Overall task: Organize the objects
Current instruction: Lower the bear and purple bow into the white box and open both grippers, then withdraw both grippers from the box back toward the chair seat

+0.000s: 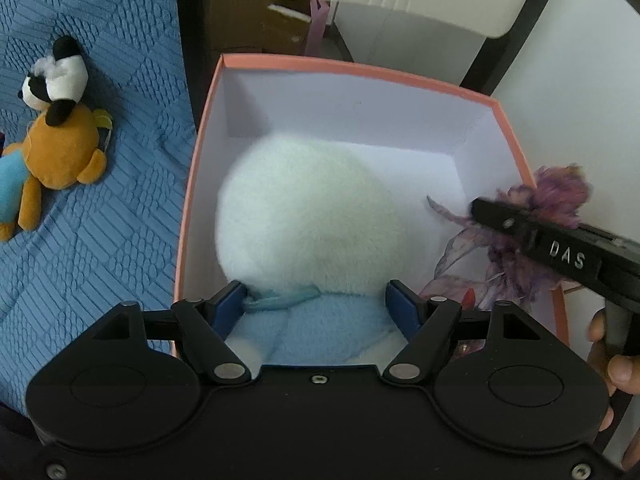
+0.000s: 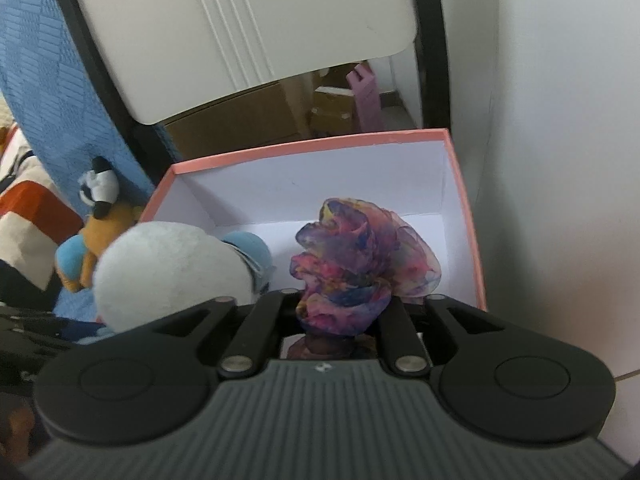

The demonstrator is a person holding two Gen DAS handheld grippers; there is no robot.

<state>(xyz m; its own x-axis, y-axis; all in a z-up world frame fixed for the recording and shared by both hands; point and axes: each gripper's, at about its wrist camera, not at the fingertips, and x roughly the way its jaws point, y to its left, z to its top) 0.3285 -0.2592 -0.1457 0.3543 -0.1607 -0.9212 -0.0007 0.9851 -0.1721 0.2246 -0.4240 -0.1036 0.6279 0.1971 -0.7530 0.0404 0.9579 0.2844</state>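
Note:
A pink-rimmed box [image 1: 352,67] with white inner walls stands open in front of me; it also shows in the right wrist view [image 2: 466,204]. My left gripper [image 1: 316,300] is shut on a white and light-blue plush toy [image 1: 308,216], held over the box's near left part. The toy also shows in the right wrist view [image 2: 168,264]. My right gripper [image 2: 340,312] is shut on a crumpled purple-pink sheer scarf [image 2: 360,256], held above the box's right side. The scarf also shows in the left wrist view [image 1: 552,200].
An orange plush dog [image 1: 56,148] with a black and white head lies on the blue quilted bedspread [image 1: 100,240] left of the box. A chair with a white backrest [image 2: 240,32] and black frame stands behind the box. A white wall [image 2: 560,160] is at the right.

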